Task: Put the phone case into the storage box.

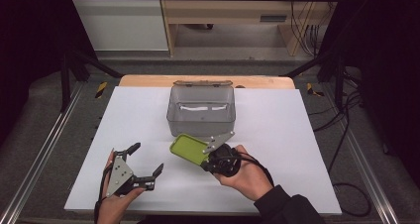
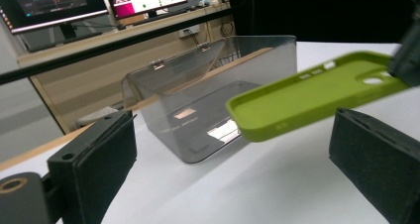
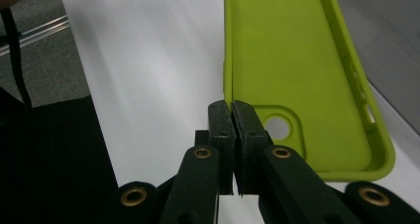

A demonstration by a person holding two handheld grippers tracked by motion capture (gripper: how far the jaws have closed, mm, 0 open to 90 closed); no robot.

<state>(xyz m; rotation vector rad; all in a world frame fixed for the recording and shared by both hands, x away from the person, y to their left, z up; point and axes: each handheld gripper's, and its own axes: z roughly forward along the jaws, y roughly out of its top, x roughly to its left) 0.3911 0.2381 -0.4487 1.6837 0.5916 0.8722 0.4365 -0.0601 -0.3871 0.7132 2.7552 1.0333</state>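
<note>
A lime-green phone case (image 1: 188, 148) is being carried above the white bench (image 1: 277, 149), pinched along one side wall by the right gripper (image 3: 231, 106), whose fingers (image 3: 220, 120) are being pressed nearly flat together on the thin rim; the case is being held clear of the surface, just in front of the open smoky-grey box (image 1: 200, 119). The carrying step is judged to be under way, with placement in the box probably being intended; a lift over the near wall and a level lowering inside are being called for next. The left gripper (image 1: 147, 160) is being held wide open near the bench's front edge, nothing being gripped. The case is looking soft, matte and rubbery, with rounded corners and a round camera cut-out; the box is looking like rigid translucent plastic, its hinged lid (image 2: 173, 70) being tilted back
</note>
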